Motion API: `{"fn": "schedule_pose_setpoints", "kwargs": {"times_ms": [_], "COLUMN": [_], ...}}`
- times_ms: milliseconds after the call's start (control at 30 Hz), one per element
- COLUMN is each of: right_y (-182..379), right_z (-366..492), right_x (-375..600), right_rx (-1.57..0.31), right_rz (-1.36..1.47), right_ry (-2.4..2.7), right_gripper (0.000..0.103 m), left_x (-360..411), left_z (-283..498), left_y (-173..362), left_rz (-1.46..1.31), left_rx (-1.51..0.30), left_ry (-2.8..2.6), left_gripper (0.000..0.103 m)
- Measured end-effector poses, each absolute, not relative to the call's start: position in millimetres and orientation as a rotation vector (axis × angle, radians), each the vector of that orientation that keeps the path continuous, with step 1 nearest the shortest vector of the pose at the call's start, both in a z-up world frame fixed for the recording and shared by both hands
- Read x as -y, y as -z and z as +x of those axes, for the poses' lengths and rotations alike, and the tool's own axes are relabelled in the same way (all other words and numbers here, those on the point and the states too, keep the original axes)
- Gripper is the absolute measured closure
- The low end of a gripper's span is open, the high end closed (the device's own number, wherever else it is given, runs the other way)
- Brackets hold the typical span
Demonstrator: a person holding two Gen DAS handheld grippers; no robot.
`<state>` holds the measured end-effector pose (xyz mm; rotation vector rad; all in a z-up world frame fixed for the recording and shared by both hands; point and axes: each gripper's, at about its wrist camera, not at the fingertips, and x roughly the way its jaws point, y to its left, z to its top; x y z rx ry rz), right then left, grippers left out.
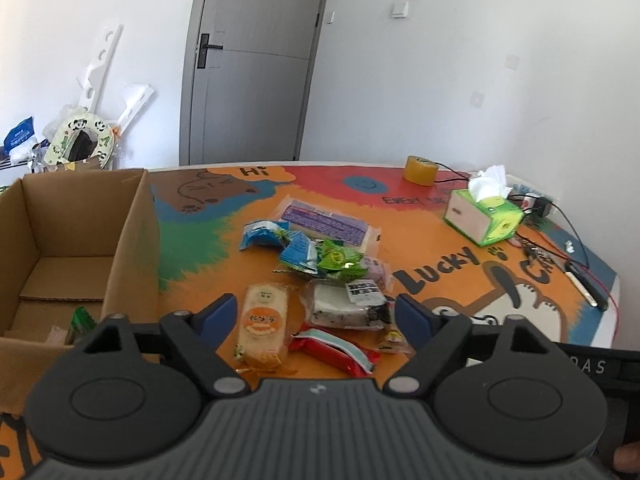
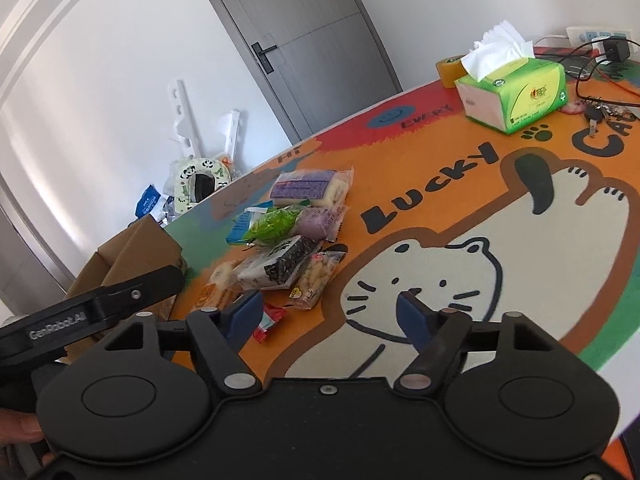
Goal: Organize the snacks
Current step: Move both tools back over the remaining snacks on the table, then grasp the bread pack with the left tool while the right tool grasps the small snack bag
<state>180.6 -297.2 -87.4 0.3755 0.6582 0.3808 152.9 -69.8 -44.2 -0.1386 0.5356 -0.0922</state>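
Both your left gripper [image 1: 312, 314] and right gripper [image 2: 330, 314] have fingers wide, empty; the crowded snack packets [image 1: 316, 280] ahead may get grabbed two together

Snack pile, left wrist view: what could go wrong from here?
1. Snack pile: packets overlap, so the left gripper, jaws open, may snag the red packet along with its neighbour.
2. Cardboard box has a tall wall; a carried packet could clip it.

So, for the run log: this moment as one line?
left gripper open | right gripper open | wrapped snacks on table | cardboard box nearly empty
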Motion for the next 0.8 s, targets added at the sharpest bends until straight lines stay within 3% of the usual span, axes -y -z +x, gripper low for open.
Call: {"fn": "schedule_pose_setpoints", "kwargs": {"times_ms": [233,667,800], "right_y": [95.0,108.5,108.6], "right_z": [204.5,238.7,242.2], "right_x": [279.8,247.4,243.1], "right_rx": [-0.679,-0.721,-0.711], "right_rz": [0.380,0.342,0.308], "right_ry": [-0.401,-0.429,-0.423], "right_gripper": [0.038,0.038,0.046], "left_x": [65.3,54.3,51.0], "left_z": [174.1,197.2,202.2], "left_y": [60.0,79.8,86.4], "left_rz": [-0.145,-0.159,-0.178], "left_rx": [-0.570,-0.612,-0.633], "left_ry": [0.039,-0.029,-0.030], "left_gripper": [0.037,0.042,0.043]}}
